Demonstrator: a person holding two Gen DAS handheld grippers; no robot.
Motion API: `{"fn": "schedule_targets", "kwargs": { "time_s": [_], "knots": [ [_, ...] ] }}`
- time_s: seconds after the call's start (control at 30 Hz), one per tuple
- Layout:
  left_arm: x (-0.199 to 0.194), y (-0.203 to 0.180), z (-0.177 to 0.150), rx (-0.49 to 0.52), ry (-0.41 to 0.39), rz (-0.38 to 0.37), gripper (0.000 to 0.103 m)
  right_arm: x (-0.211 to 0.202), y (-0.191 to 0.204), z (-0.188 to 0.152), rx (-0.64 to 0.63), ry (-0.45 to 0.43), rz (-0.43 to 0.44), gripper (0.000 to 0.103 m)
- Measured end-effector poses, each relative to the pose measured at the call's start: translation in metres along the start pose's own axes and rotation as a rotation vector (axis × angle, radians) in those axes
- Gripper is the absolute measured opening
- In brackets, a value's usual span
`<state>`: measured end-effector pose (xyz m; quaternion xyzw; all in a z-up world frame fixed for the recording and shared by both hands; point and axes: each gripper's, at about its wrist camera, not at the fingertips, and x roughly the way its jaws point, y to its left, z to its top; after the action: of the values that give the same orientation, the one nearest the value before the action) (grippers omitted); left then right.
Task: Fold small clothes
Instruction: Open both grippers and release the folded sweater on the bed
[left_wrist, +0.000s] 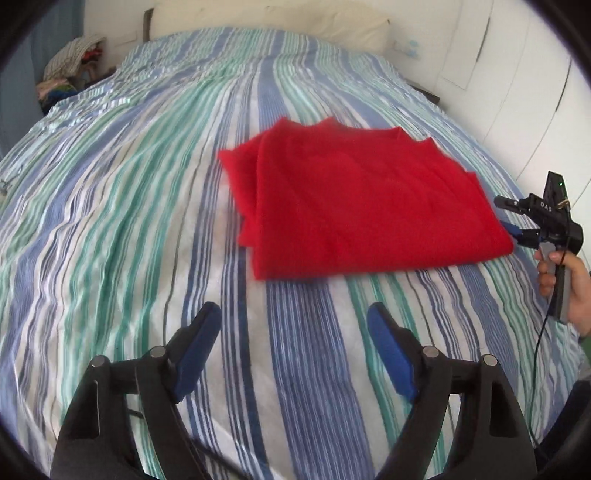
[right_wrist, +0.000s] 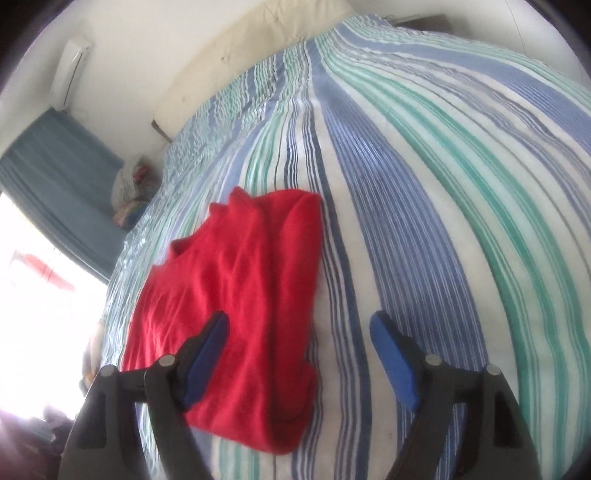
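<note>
Both grippers stand released, nothing between their jaws; left gripper (left_wrist: 293, 325) hovers over the striped bedspread (left_wrist: 110, 206); right gripper (right_wrist: 299, 334) sits above the folded red garment's (right_wrist: 236, 295) edge.

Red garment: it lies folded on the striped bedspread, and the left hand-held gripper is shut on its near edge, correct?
Not quite. The red garment does lie folded on the striped bedspread, but the left hand-held gripper is open over bare bedspread, short of the garment's near edge and holding nothing. The left wrist view shows this.
</note>
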<state>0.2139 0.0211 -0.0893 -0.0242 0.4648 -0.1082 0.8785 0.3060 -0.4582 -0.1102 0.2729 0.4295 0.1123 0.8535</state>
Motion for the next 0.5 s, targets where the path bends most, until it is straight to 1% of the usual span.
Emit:
{"fn": "schedule_targets", "kwargs": {
  "time_s": [0.07,0.13,0.2,0.3,0.4,0.5],
  "knots": [
    [0.000,-0.003,-0.007,-0.020,0.025,0.031,0.084,0.009,-0.003,-0.002,0.021,0.040,0.011,0.078],
    [-0.002,-0.005,-0.009,-0.022,0.013,0.072,0.084,0.010,0.000,-0.003,0.019,0.018,-0.014,0.078],
    [-0.004,-0.006,-0.008,-0.030,-0.002,0.100,0.084,0.007,0.010,-0.004,-0.012,-0.013,-0.036,0.078],
    [-0.007,-0.004,-0.009,-0.042,-0.027,0.114,0.085,-0.003,0.023,-0.012,-0.067,-0.062,-0.062,0.078],
    [-0.006,-0.004,-0.008,-0.027,-0.046,0.151,0.085,-0.010,0.030,-0.016,-0.123,-0.059,-0.103,0.078],
    [-0.003,-0.003,-0.008,-0.019,-0.049,0.186,0.085,-0.013,0.031,-0.013,-0.148,-0.044,-0.125,0.078]
  ]
}}
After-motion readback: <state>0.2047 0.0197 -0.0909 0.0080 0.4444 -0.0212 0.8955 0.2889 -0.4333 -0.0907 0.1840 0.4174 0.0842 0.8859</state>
